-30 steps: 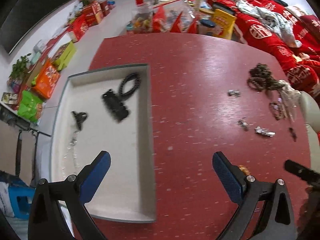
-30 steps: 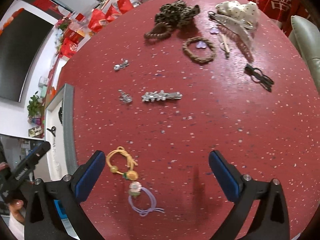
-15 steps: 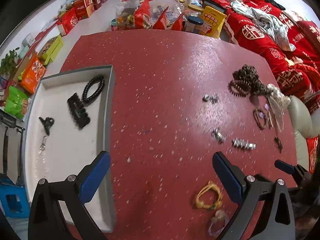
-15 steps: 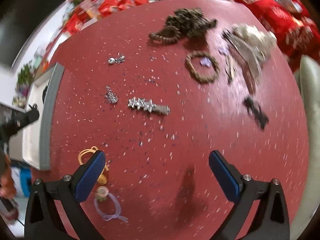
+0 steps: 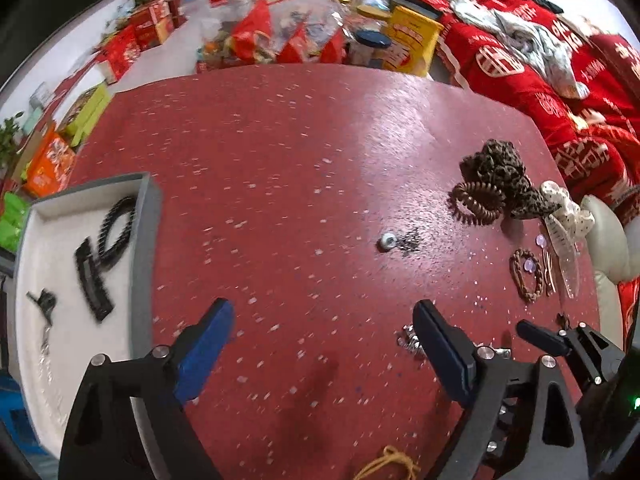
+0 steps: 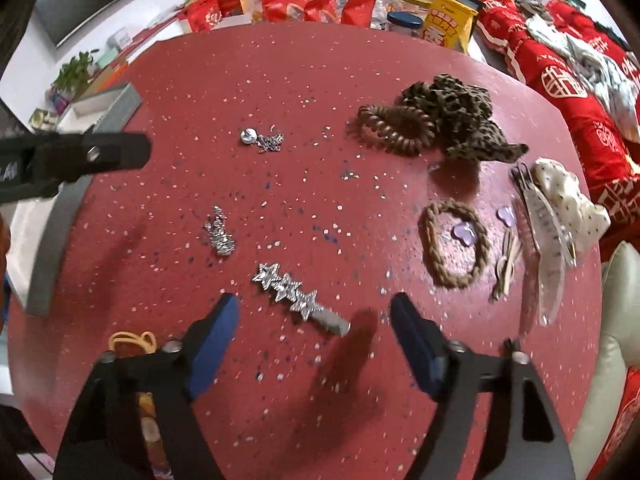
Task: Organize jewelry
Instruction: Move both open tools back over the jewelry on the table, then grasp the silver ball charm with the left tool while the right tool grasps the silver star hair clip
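Two claws of mine hang over the red speckled table (image 6: 320, 80), the biggest thing here, with the grey-walled white tray (image 5: 146, 240) at its left edge holding a black bead loop (image 5: 116, 228), a black hair clip (image 5: 92, 280) and a small black claw clip (image 5: 44, 302). Toward the right edge lie a leopard-print scrunchie (image 6: 456, 108) touching a brown coil hair tie (image 6: 394, 128), a cream dotted bow (image 6: 568, 204) against a clear hair claw (image 6: 544, 240), and a braided brown band (image 6: 452, 248) around a lilac heart (image 6: 464, 234). My right claw (image 6: 314, 332) is released, its jaws closing with the silver star hair clip (image 6: 296, 298) between them, the blue pads not pressing on it. My left claw (image 5: 320, 344) is released too, its jaws closing over bare table with nothing between them. Smaller still: a crumpled silver piece (image 6: 219, 232), a silver stud with a short chain (image 6: 260, 138), and a yellow tie (image 6: 132, 340) just behind my right claw's left finger
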Demonstrator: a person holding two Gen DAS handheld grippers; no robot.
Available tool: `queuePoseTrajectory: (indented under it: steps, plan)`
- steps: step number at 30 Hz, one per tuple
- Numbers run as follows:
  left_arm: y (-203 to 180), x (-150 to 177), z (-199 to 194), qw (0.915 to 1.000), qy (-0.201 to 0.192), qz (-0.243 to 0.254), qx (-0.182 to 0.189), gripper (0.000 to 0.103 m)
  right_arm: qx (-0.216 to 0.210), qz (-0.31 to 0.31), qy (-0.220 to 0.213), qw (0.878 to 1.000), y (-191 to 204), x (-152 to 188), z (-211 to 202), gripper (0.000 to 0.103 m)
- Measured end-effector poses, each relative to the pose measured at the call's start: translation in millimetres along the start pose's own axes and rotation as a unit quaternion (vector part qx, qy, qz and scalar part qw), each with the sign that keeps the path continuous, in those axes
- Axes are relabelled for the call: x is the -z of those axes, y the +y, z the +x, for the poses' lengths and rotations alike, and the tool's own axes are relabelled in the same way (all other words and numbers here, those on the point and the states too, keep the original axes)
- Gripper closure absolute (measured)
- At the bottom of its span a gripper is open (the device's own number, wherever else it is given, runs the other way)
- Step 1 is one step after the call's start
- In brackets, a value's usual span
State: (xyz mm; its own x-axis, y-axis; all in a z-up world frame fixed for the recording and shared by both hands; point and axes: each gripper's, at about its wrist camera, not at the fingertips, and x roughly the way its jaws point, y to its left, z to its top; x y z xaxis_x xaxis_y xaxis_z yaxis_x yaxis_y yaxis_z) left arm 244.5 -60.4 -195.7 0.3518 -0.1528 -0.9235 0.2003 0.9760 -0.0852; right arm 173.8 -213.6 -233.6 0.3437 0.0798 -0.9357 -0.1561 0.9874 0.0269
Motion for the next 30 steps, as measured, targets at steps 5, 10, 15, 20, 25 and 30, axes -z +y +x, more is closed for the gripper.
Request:
queuePoseTrajectory:
  steps: [5, 10, 15, 20, 25, 30]
  plan:
    - [-19.1, -11.3, 18.3, 0.9995, -0.001, 0.027, 0.018, 0.021, 0.006, -0.014, -0.006, 1.0, 4.0, 3.2, 4.7, 0.038]
    - [-34.2, -21.7, 34.3, 0.9987, -0.003, 0.045, 0.025, 0.029, 0.01, -0.015, -0.016, 1.0, 5.9, 9.3, 1.4, 0.049]
    - [-45.7, -30.4, 51.6, 0.9983, 0.005, 0.052, 0.027, 0.029, 0.01, -0.003, -0.021, 1.0, 5.9, 15.1, -2.1, 0.061]
    - [-55.7, -34.9, 61.0, 0.9981, -0.001, 0.058, 0.02, 0.029, 0.009, 0.008, -0.024, 1.0, 3.2, 24.3, -7.0, 0.066]
    - [-64.3, -35.2, 62.3, 0.9972, -0.009, 0.074, 0.006, 0.043, 0.01, 0.013, -0.027, 1.0, 3.5, 24.7, -8.4, 0.066]
    - [-72.1, -35.8, 61.0, 0.996, -0.015, 0.088, -0.002, 0.07, 0.017, 0.014, -0.027, 0.999, 2.4, 23.1, -7.5, 0.07]
